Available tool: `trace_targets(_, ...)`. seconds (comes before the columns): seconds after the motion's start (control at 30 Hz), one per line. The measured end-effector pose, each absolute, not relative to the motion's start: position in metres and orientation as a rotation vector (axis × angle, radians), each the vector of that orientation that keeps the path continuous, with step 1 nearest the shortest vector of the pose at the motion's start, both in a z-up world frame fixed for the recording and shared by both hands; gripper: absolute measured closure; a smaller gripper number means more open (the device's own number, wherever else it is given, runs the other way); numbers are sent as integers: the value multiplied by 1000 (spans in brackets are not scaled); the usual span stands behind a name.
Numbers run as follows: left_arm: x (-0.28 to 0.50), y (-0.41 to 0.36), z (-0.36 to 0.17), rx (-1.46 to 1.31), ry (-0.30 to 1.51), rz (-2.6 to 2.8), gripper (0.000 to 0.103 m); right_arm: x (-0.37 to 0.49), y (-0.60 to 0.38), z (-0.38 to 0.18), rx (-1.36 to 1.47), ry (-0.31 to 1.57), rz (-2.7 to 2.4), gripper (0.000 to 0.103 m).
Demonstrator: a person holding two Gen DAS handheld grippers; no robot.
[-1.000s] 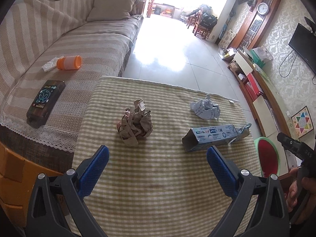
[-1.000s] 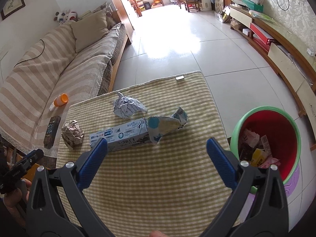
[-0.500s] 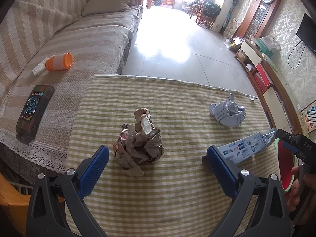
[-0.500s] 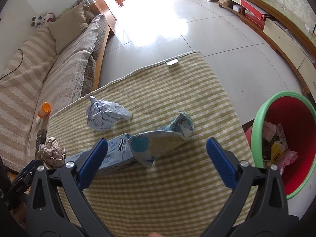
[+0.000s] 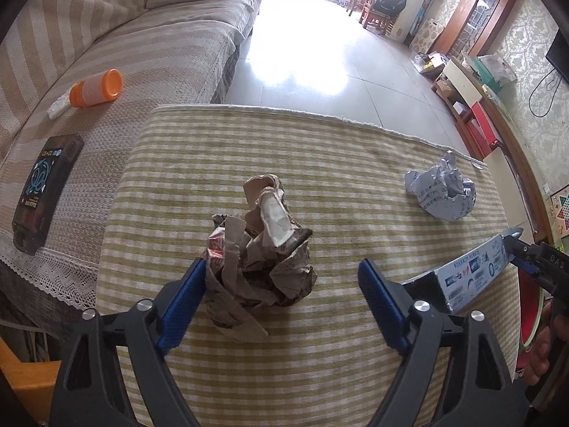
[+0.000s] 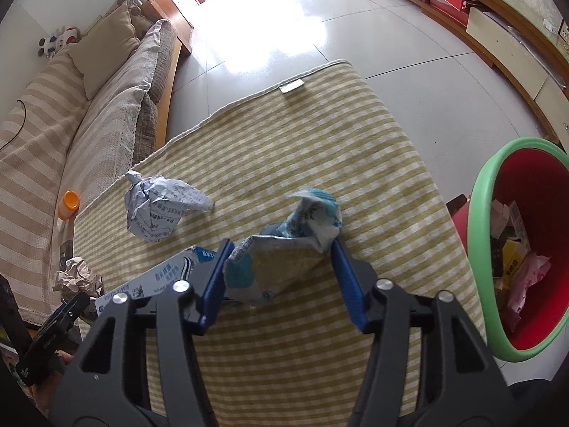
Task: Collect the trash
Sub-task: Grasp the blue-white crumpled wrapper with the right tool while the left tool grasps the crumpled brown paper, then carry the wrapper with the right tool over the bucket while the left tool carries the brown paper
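Note:
A crumpled brown paper ball lies on the green-striped tablecloth. My left gripper is open around it, its left pad touching the paper. A crumpled blue-and-white bag lies between the pads of my right gripper, which has narrowed onto it and touches it on both sides. A blue-and-white carton lies just left of it, also in the left wrist view. A crumpled white printed paper lies farther back. A red bin with a green rim stands right of the table.
A striped sofa runs along the left, with an orange-capped bottle and a dark flat box on it. Low cabinets line the right wall. The bin holds several scraps.
Both grippers moved forward and down onto the table. The left now straddles the brown paper ball. The right has narrowed from wide open onto the crumpled bag.

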State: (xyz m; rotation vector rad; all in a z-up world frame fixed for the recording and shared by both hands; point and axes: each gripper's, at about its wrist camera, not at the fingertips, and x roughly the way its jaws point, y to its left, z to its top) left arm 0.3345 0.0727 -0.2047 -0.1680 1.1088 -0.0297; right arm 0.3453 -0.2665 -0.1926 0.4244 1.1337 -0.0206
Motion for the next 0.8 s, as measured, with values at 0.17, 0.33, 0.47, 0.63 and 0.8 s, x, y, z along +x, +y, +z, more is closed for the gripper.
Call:
trace_targets(0.17, 334, 75, -209, -106, 1117, 2, 56, 344, -269, -194, 428, 1138, -10, 65)
trace_targets(0.33, 327, 75, -201, -84, 1105, -9, 63, 337, -276, -191, 434, 1136, 1, 82)
trace_targets(0.47, 316, 76, -194, -87, 1090, -8, 64, 330, -277, -186, 424, 1133, 17, 87)
trace_targets(0.63, 298, 76, -179, -95, 1063, -14, 64, 316, -277, -172, 422, 1110, 34, 89)
trace_targets(0.8, 276, 70, -157, -93, 1025, -29, 64, 297, -277, -151, 416, 1076, 63, 89)
